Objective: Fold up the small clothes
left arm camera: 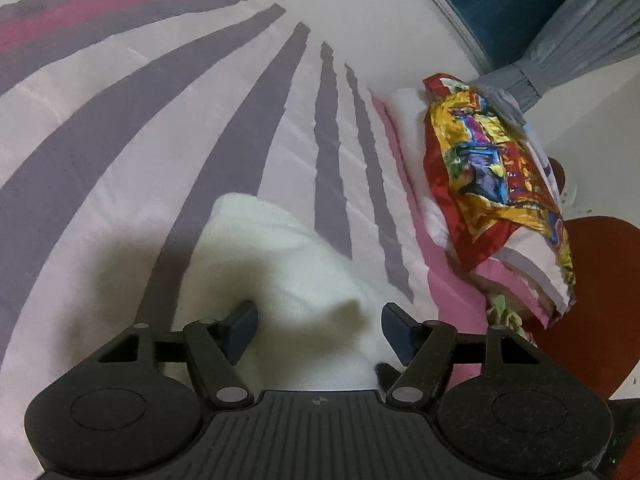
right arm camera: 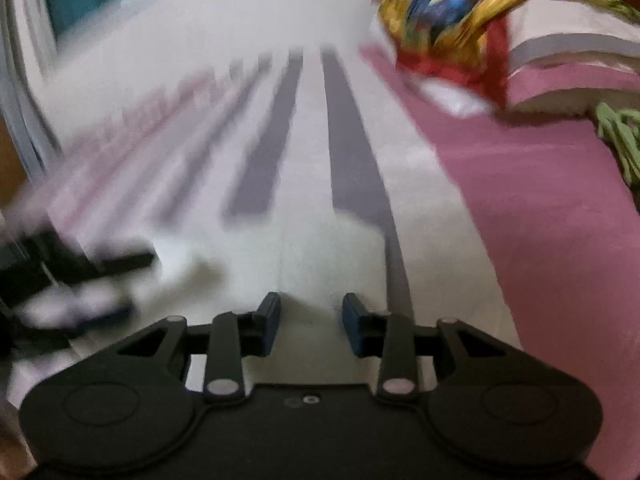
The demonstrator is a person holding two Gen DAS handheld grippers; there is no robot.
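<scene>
From the left wrist camera, the left gripper (left arm camera: 318,330) hangs over a white cloth (left arm camera: 280,264) that lies rumpled on the bed (left arm camera: 120,152), whose cover is pale with grey and pink stripes. Its jaws stand wide, one on each side of a raised fold of the cloth, and the pads do not press on it. Toward the bed's right edge sits a stack of folded clothes (left arm camera: 404,120) with a bright red and yellow patterned cloth (left arm camera: 492,160) draped on top. A grey curtain (left arm camera: 560,56) hangs beyond that edge.

From the right wrist camera, which is blurred, the right gripper (right arm camera: 311,320) is low over the same white cloth (right arm camera: 280,248), jaws narrow but apart, with nothing clamped between them. The left gripper (right arm camera: 120,280) shows as a dark smear at the left. The patterned cloth (right arm camera: 440,12) lies at the bed's far right, and a pink band (right arm camera: 540,220) of the cover runs along the right edge.
</scene>
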